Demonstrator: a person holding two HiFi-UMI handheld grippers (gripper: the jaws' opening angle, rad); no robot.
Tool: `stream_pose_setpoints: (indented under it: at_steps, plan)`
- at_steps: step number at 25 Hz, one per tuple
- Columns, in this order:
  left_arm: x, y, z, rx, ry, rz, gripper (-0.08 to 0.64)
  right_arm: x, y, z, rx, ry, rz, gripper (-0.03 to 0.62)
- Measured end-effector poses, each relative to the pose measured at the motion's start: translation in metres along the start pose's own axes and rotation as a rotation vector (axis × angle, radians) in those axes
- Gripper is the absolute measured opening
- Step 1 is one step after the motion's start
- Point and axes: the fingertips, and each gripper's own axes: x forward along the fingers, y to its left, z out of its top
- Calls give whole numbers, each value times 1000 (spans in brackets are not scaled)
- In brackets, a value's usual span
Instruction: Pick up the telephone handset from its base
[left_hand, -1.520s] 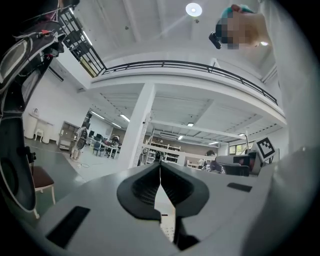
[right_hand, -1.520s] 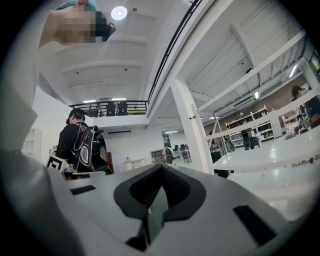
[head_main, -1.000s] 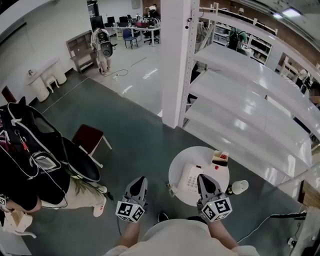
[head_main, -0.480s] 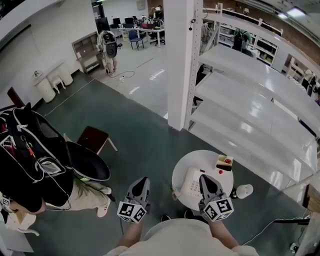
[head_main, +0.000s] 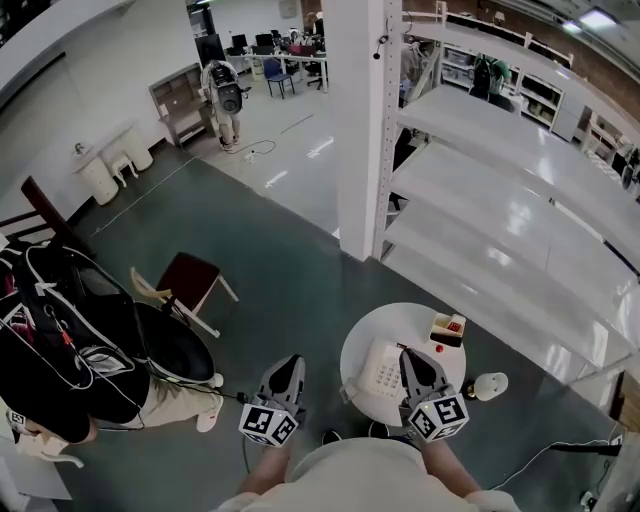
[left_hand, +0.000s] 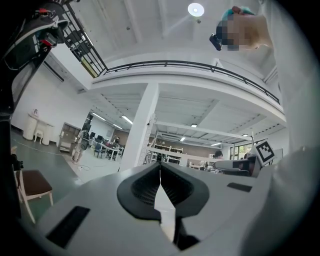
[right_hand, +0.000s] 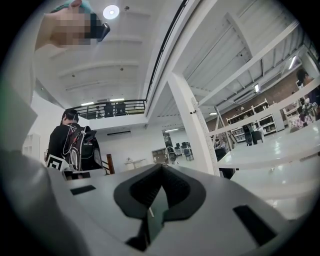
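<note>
In the head view a white telephone (head_main: 378, 368) sits on a small round white table (head_main: 372, 330); its handset is too small to make out apart from the base. My right gripper (head_main: 407, 353) hangs over the table just right of the telephone, jaws shut and empty. My left gripper (head_main: 296, 359) is off the table's left side, over the grey floor, also shut and empty. Both gripper views look level across the hall; the left gripper (left_hand: 160, 163) and the right gripper (right_hand: 161, 165) show closed tips, and the telephone is in neither view.
A small red and yellow box (head_main: 447, 327) stands at the table's far right. A white round object (head_main: 490, 385) lies beside the table. Beyond it are a white column (head_main: 360, 130) and long white shelves (head_main: 500, 200). At left are a dark-seated chair (head_main: 188, 277) and a person with a black backpack (head_main: 60, 340).
The head view has shifted a little, so the chair shows more fully and the backpack person sits lower left. Both grippers keep their places beside the telephone, still shut.
</note>
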Motion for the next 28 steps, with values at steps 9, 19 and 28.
stream_pose_setpoints:
  at_steps: [9, 19, 28]
  plan:
    - [7, -12, -6, -2, 8, 9, 20, -4, -10, -13, 8, 45, 17, 9]
    - [0, -16, -13, -5, 16, 35, 20, -5, -11, -46, 48, 133, 54, 9]
    - [-6, -17, -10, 9, 17, 66, 20, -11, -29, -120, 32, 319, 28, 9]
